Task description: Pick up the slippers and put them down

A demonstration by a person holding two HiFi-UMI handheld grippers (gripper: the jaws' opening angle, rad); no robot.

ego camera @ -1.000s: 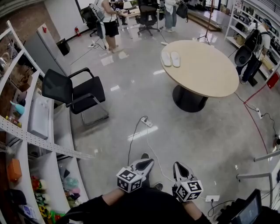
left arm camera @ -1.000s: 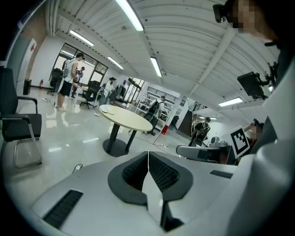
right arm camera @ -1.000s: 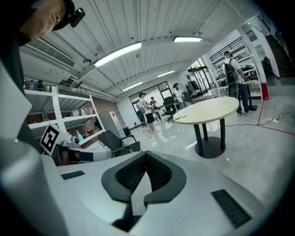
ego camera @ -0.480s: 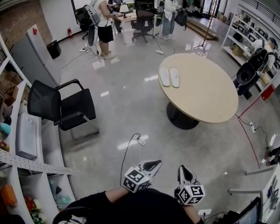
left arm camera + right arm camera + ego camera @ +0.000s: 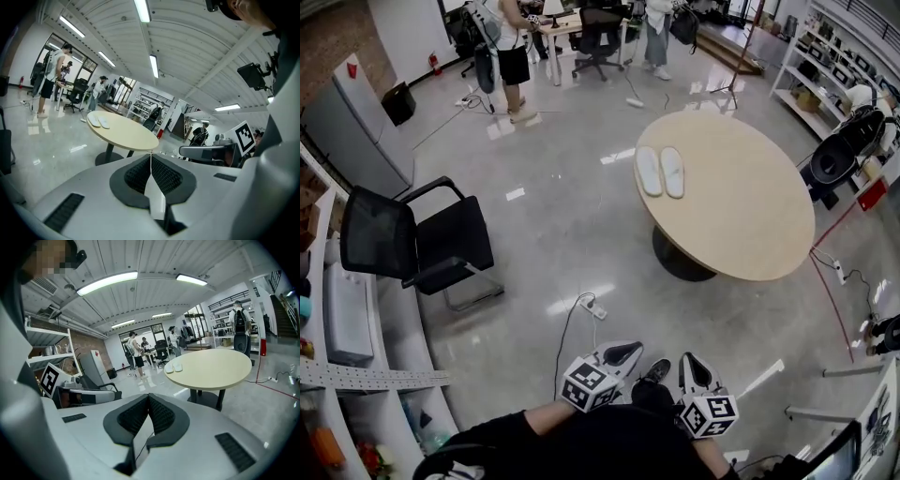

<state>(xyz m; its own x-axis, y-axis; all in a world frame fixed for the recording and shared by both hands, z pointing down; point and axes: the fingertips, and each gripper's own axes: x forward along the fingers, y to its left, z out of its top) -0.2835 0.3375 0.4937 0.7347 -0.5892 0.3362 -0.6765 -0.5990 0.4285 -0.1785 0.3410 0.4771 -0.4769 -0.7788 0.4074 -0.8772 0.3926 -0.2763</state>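
Observation:
Two white slippers point(image 5: 660, 172) lie side by side near the far left edge of a round beige table point(image 5: 741, 225); they also show as the slippers point(image 5: 98, 122) in the left gripper view and the slippers point(image 5: 173, 366) in the right gripper view. My left gripper point(image 5: 628, 352) and right gripper point(image 5: 691, 361) are held low in front of me, well short of the table. Both are shut with nothing between their jaws.
A black office chair point(image 5: 417, 244) stands on the left. A power strip with its cable point(image 5: 592, 307) lies on the glossy floor just ahead of me. Shelving point(image 5: 337, 328) lines the left wall. People point(image 5: 511, 56) stand at desks in the back; a red cable point(image 5: 834, 281) runs right of the table.
The table and slippers have drawn nearer and lower in the head view as I walked forward. Both grippers stayed shut and in front of me.

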